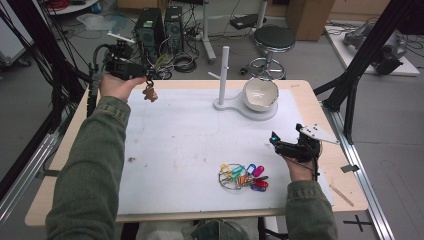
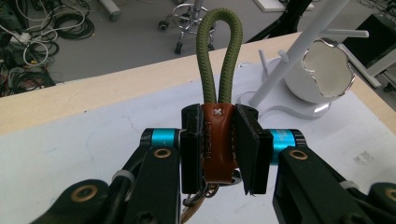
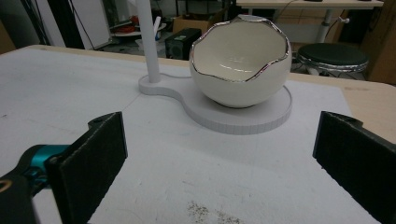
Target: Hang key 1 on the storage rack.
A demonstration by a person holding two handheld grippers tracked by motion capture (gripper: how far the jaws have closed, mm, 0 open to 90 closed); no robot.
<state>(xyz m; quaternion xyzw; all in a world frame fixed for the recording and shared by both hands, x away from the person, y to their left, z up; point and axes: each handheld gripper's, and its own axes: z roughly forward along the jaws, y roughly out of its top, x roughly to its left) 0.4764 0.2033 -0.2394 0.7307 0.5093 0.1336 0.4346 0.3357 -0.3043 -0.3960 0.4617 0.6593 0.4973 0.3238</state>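
Note:
My left gripper [image 1: 148, 75] is raised over the table's far left corner, shut on a keychain. In the left gripper view its pads [image 2: 247, 149] clamp the brown leather tab [image 2: 217, 140], and an olive-green cord loop [image 2: 219, 51] stands up above them. A small brown charm [image 1: 150, 93] dangles below the gripper. My right gripper [image 1: 285, 136] rests low at the right side of the white mat [image 1: 185, 150], open, with nothing between its pads [image 3: 93, 158]. It faces a white egg-shaped bowl [image 3: 240, 65] on a white stand base [image 3: 243, 116].
A white post with pegs [image 1: 223, 75] rises from the stand beside the bowl [image 1: 260, 93]. A ring with several colourful key tags [image 1: 243, 176] lies on the mat near the front, left of my right hand. Wooden table edges [image 1: 330, 165] frame the mat.

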